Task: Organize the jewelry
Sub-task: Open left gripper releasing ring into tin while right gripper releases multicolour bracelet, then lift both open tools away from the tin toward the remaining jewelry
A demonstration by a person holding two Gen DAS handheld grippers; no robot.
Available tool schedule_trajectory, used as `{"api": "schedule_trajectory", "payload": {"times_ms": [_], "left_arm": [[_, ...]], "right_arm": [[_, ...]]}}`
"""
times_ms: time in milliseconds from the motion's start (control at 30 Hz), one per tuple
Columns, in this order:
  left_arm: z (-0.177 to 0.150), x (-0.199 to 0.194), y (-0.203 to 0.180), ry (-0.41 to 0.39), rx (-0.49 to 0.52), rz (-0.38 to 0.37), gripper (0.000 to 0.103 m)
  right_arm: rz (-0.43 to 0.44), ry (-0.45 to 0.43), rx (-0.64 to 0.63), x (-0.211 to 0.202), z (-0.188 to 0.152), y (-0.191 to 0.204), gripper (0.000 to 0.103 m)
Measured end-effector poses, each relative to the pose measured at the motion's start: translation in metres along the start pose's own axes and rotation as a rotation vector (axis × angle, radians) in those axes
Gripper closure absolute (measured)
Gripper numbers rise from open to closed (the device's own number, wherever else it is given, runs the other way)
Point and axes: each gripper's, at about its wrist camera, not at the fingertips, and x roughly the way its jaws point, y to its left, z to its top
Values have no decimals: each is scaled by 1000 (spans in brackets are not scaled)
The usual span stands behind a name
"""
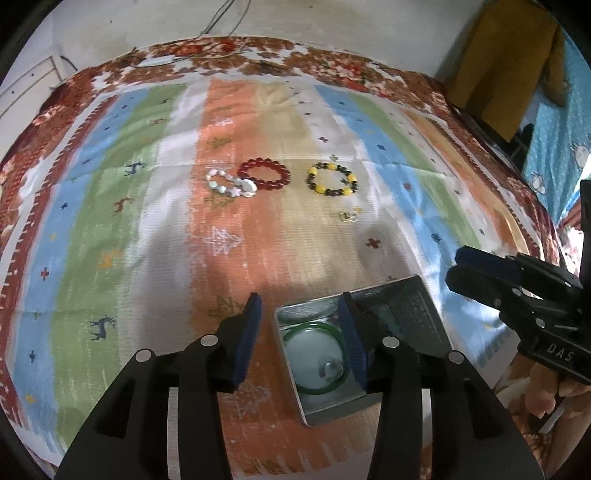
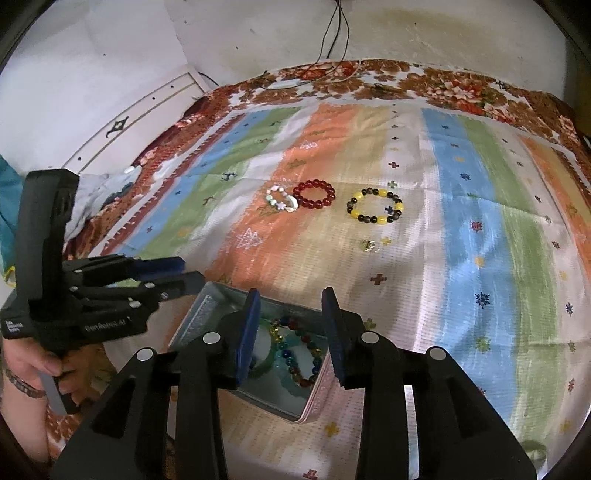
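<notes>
A small metal tin sits on the striped cloth near me. It holds a green bangle and a multicoloured bead bracelet. My left gripper is open, its right finger over the tin's edge. My right gripper is open, just above the tin. Farther away on the cloth lie a white shell bracelet, a red bead bracelet, a yellow-and-black bead bracelet and a small gold trinket.
The striped cloth covers a bed with a floral blanket border. A wall and cables stand behind. A yellow garment hangs at the right.
</notes>
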Motion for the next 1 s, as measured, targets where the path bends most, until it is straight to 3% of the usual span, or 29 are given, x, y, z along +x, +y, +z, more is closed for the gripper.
{"api": "schedule_trajectory", "payload": {"times_ms": [400, 667, 1000], "left_arm": [[9, -4, 30, -51, -116, 143, 46], [16, 3, 29, -58, -98, 179, 32], [37, 20, 39, -44, -113, 209, 29]], "right_arm": [[-55, 6, -7, 8, 2, -8, 52], [-72, 21, 34, 20, 10, -27, 47], [-90, 39, 43, 37, 25, -36, 46]]}}
